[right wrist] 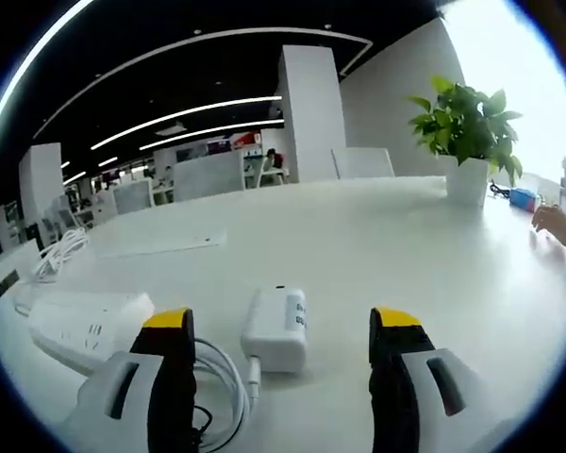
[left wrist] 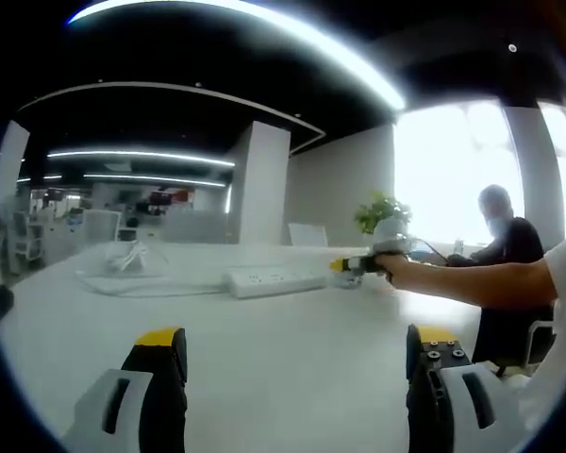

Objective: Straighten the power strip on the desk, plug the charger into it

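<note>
While the white rectangular plastic charger (right wrist: pixel 276 328) lies unplugged between the open right gripper (right wrist: pixel 281 342), the long white power strip (right wrist: pixel 90 327) beside it awaits, left gripper (left wrist: pixel 295 351) open too.

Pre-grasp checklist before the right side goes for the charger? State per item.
1. Right hand-held gripper open: ok, jaws spread wide.
2. Charger lined up between the jaws: ok, lying flat on the desk.
3. Charger cable clear of the jaws: not ok, coiled by the left jaw.
4. Power strip straight: cannot tell.
5. Left hand-held gripper free: ok, open, holding nothing.
6. Sockets facing up: ok in the left gripper view.
</note>
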The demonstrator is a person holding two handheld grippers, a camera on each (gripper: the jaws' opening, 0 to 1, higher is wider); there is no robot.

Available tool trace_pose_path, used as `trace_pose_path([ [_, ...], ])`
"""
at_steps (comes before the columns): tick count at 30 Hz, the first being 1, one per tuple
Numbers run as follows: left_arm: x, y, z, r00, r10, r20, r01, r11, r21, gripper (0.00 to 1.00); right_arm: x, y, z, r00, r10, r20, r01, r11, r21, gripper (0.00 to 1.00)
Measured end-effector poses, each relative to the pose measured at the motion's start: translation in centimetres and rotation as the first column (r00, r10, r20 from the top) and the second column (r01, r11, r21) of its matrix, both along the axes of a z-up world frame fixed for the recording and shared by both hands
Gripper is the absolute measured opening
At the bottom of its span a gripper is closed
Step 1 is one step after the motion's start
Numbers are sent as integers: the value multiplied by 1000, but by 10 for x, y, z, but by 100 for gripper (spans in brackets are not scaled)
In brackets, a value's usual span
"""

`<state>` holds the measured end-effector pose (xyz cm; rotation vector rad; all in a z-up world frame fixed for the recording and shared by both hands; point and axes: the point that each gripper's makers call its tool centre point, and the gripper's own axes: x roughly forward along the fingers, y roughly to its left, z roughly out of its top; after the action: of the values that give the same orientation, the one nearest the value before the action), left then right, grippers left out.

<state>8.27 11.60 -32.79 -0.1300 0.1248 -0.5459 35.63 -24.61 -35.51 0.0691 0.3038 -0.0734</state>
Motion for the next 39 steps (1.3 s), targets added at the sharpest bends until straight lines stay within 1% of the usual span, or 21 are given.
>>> trace_pose_path([
  [6, 0, 0, 0, 1000, -1, 0, 1, 1000, 2, 99, 0, 3, -3, 1000, 13, -8, -13, 1000, 20, 67],
  [10, 0, 0, 0, 1000, -1, 1, 1, 1000, 2, 99, 3, 1, -5, 1000, 18, -16, -18, 999, 31, 65],
  [13, 0, 1, 0, 1000, 2, 0, -2, 1000, 0, 99, 1, 4, -5, 999, 31, -19, -30, 999, 46, 60],
  [19, 0, 1, -1, 1000, 3, -2, -3, 1000, 0, 99, 4, 6, -5, 998, 54, -15, -54, 998, 42, 52],
  [24, 0, 4, -1, 1000, 9, -3, -9, 1000, -2, 99, 5, 10, -3, 997, 80, -2, -80, 997, 23, 38],
  [26, 0, 5, -3, 1000, 11, -6, -11, 1000, -2, 99, 7, 11, -2, 996, 91, 2, -91, 996, 7, 35],
  [39, 0, 5, -6, 1000, 13, -12, -13, 1000, -1, 99, 8, 10, -2, 993, 120, 3, -120, 993, -25, 32],
])
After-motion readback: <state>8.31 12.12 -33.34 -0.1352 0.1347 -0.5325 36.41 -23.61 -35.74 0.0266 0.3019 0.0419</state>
